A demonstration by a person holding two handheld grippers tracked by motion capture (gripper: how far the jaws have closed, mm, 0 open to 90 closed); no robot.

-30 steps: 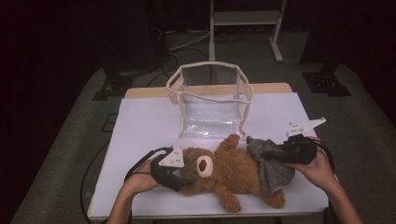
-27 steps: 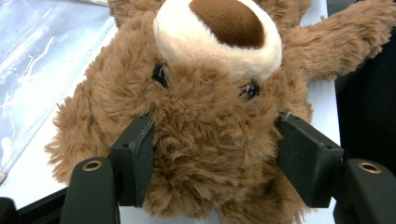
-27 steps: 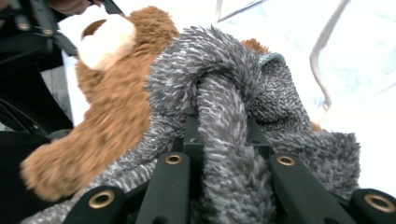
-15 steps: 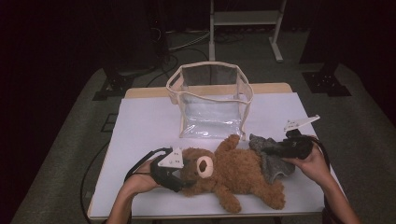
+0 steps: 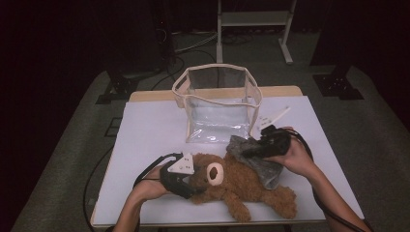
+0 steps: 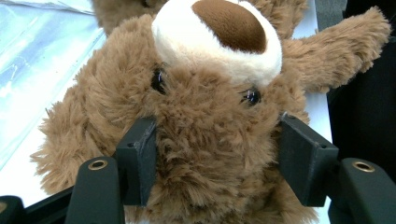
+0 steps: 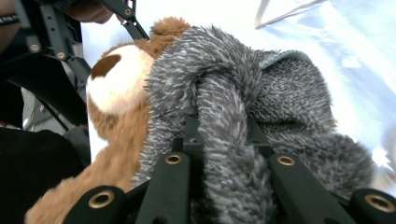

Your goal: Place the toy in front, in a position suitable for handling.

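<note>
A brown teddy bear [image 5: 241,186] lies on its back on the white table, head to the left. My left gripper [image 5: 196,181] has the bear's head [image 6: 210,116] between its jaws, which have just been closing; both pads [image 6: 140,163] press into the fur. My right gripper [image 5: 251,151] is shut on a fold of grey fuzzy cloth [image 5: 258,162], held over the bear's upper body. In the right gripper view that gripper [image 7: 222,135] pinches the grey cloth [image 7: 280,93], with the bear's muzzle [image 7: 116,88] beyond it.
A clear plastic bag with cream trim [image 5: 217,104] stands open-topped at the table's far middle, just behind the bear. The white tabletop [image 5: 150,130] ends close to my forearms. Dark floor, cables and a white stand lie beyond.
My right hand has moved left and slightly away from me, dragging the grey cloth toward the bear's chest and the bag. The left hand stayed at the bear's head.
</note>
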